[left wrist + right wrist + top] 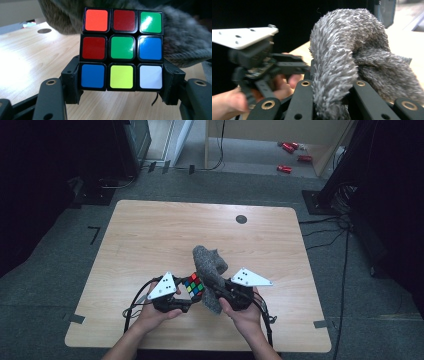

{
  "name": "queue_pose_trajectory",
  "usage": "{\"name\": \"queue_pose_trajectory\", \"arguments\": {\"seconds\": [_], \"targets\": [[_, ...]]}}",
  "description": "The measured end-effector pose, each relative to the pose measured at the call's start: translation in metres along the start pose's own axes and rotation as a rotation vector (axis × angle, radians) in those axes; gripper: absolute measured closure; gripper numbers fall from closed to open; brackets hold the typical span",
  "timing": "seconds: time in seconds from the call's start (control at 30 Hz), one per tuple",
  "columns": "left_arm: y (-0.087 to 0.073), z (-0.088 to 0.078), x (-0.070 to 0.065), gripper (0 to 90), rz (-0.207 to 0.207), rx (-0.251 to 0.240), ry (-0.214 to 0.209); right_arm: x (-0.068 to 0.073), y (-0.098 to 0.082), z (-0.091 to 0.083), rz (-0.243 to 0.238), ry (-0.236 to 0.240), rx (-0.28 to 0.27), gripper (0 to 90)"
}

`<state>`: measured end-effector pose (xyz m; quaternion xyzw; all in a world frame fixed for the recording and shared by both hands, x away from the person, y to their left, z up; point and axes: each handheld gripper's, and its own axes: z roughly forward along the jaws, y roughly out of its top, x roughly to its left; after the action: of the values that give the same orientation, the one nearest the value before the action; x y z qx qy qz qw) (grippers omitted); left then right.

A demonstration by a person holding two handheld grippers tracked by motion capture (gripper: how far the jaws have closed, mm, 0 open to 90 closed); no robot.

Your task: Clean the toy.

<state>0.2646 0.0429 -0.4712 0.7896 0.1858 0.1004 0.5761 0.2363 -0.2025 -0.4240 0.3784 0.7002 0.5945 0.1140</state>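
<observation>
Low centre of the high view: left gripper (pixel 186 296) pinches the cube (pixel 194 286); right gripper (pixel 216 289) clamps the cloth (pixel 209 265) beside it.

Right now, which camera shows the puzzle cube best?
The left gripper view: the puzzle cube faces it squarely, one face's nine stickers readable. In the high view it is small, beside the grey cloth.
</observation>
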Motion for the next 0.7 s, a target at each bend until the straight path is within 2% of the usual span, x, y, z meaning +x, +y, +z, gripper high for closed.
{"name": "queue_pose_trajectory", "arguments": {"seconds": [0.1,0.17,0.33,0.47,0.57,0.63,0.7], "targets": [[0.001,-0.003,0.003,35.0,-0.017,-0.014,-0.004,-0.012,-0.005,0.0,0.036,-0.03,0.006,80.4],[0.0,-0.003,0.004,35.0,-0.025,-0.016,-0.006,-0.014,-0.005,0.0,0.047,-0.032,0.011,80.4],[-0.002,0.001,0.003,35.0,-0.035,-0.012,-0.028,-0.001,0.001,0.0,-0.013,-0.01,0.0,80.1],[-0.001,0.0,0.002,35.0,-0.027,-0.015,-0.024,-0.006,-0.001,0.001,0.004,-0.017,0.003,80.1],[-0.001,-0.002,0.004,35.0,-0.04,-0.023,-0.024,-0.013,-0.005,0.001,0.0,-0.063,0.016,80.0],[-0.001,-0.002,0.005,35.0,-0.052,-0.026,-0.029,-0.013,-0.005,0.001,0.01,-0.057,0.014,80.1],[-0.002,0.001,0.005,35.0,-0.058,-0.009,-0.035,-0.006,-0.002,0.0,-0.008,-0.037,0.003,80.0]]}}
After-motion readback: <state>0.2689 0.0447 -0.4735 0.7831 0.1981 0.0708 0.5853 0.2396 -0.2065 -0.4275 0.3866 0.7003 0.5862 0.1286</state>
